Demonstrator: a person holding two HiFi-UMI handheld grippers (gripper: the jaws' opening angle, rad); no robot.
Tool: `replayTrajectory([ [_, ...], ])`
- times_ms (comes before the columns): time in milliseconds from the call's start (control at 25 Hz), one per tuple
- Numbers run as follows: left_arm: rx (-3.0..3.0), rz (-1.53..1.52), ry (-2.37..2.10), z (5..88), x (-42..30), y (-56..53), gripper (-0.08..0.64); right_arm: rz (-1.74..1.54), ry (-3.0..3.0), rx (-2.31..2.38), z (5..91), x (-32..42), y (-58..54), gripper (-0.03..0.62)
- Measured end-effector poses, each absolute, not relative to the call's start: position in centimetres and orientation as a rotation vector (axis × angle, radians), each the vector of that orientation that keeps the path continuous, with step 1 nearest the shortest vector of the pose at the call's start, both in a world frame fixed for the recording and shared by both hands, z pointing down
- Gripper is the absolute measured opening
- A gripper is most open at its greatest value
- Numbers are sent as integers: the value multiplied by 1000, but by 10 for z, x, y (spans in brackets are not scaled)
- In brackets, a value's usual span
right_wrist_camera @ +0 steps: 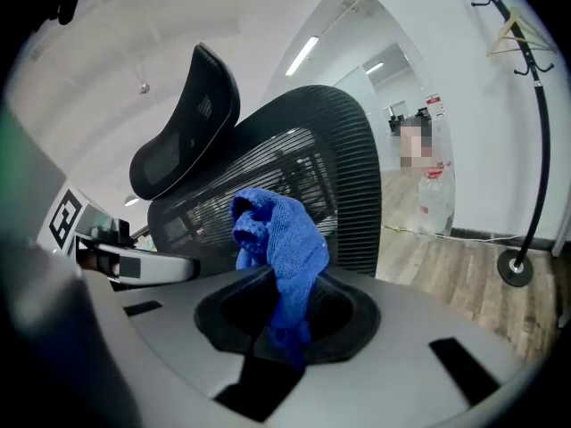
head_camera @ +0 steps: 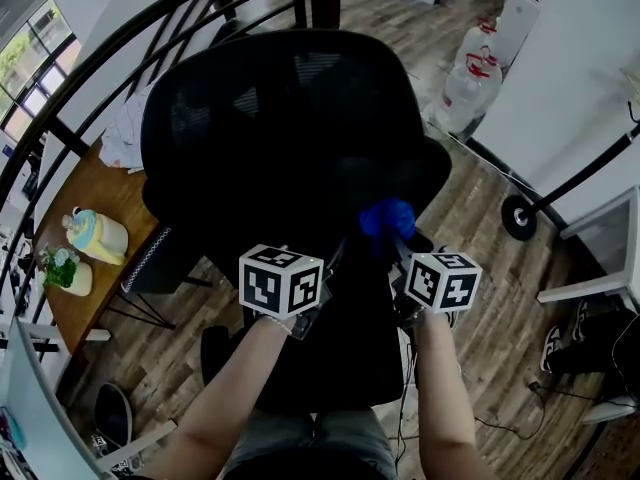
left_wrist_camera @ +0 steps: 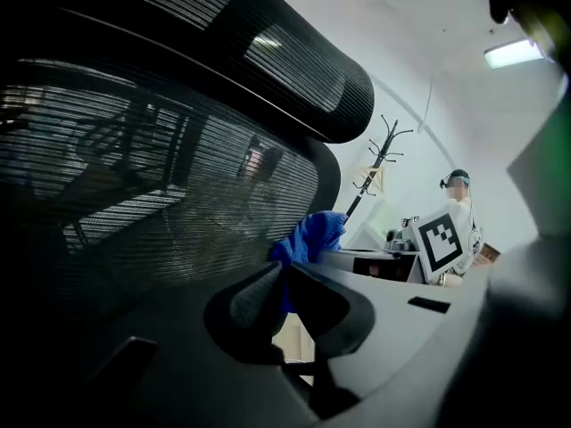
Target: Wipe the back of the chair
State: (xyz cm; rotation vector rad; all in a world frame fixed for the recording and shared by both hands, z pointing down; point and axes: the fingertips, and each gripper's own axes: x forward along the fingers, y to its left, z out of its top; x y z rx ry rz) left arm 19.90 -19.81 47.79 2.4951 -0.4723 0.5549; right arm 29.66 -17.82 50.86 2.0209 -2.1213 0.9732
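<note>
Fingers of the right gripper [right_wrist_camera: 282,283] are clamped on a blue cloth [right_wrist_camera: 284,239], which bunches up above them and hides their tips. Those of the left gripper [left_wrist_camera: 280,275] seem to be together with nothing between them, though the dark recess around them makes this hard to read. In the head view both marker cubes cover the jaws.

The black mesh chair [head_camera: 290,138] stands directly ahead, its back facing the person and its seat and base hidden behind it. The cloth lies at the lower right edge of that back; actual contact cannot be made out. The headrest [right_wrist_camera: 183,123] curves above the back.

A black curved railing [head_camera: 90,78] sweeps round the chair's left. Beyond it is a wooden desk [head_camera: 95,203] bearing small ornaments. Water jugs [head_camera: 470,78] stand at the far right by a white wall, near a coat stand [right_wrist_camera: 526,150]. The floor [head_camera: 480,198] is wood plank.
</note>
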Motion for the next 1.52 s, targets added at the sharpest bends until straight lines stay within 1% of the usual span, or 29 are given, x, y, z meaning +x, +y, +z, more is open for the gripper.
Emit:
replayTrajectory([
  [320,2487,557,-465,481,203,-189,35,992,-2030,2125,511,328,-159,87],
  [640,2457,578,-504,495,173,-177,35,956,-2018,2133,502,321,-135,87],
  [1080,2358,501,-655,502,98,-171,35,957,-2129,1922,503,230,-137,87],
  [1520,2239,445,-867,518,-8,-187,35,948,-2317,1591,510,97,-180,87],
])
